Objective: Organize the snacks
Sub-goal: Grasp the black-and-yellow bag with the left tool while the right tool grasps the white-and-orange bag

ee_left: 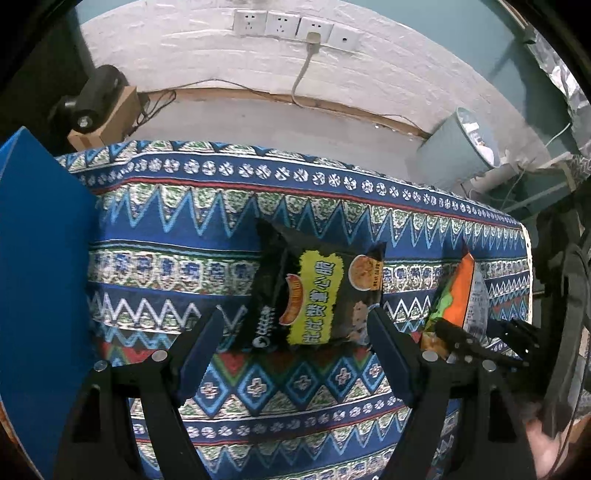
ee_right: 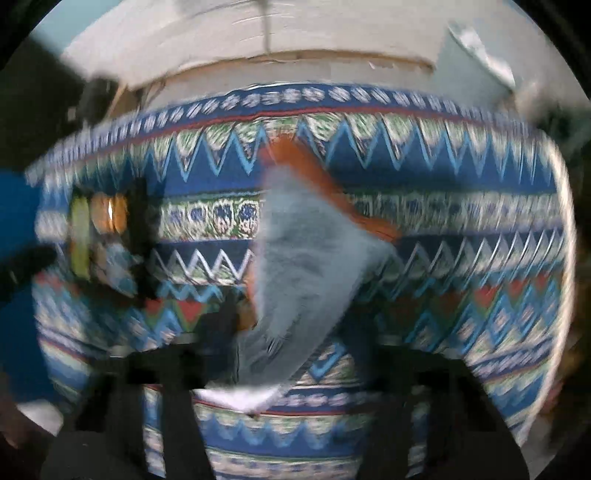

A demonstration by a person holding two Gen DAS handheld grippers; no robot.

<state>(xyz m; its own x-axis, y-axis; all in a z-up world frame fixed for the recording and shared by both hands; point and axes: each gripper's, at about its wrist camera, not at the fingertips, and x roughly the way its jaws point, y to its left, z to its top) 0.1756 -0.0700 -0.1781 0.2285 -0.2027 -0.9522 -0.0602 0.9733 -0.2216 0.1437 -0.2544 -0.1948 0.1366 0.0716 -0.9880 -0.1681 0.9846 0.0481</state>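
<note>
A black snack bag with a yellow label (ee_left: 314,291) lies on the patterned tablecloth (ee_left: 295,199). My left gripper (ee_left: 297,332) is open and empty, its fingers on either side of the bag's near end. An orange and silver snack bag (ee_left: 461,291) stands tilted at the right, with my right gripper's black fingers (ee_left: 458,338) at its lower end. The right wrist view is blurred by motion: the orange and silver bag (ee_right: 310,251) rises between my right gripper (ee_right: 291,339) fingers, which look closed on its bottom. The black bag (ee_right: 107,236) shows at the left.
A blue box (ee_left: 40,266) stands at the table's left edge. Behind the table are a white brick wall with sockets (ee_left: 295,26), a cardboard box with a black device (ee_left: 99,107), and a pale green bin (ee_left: 458,147).
</note>
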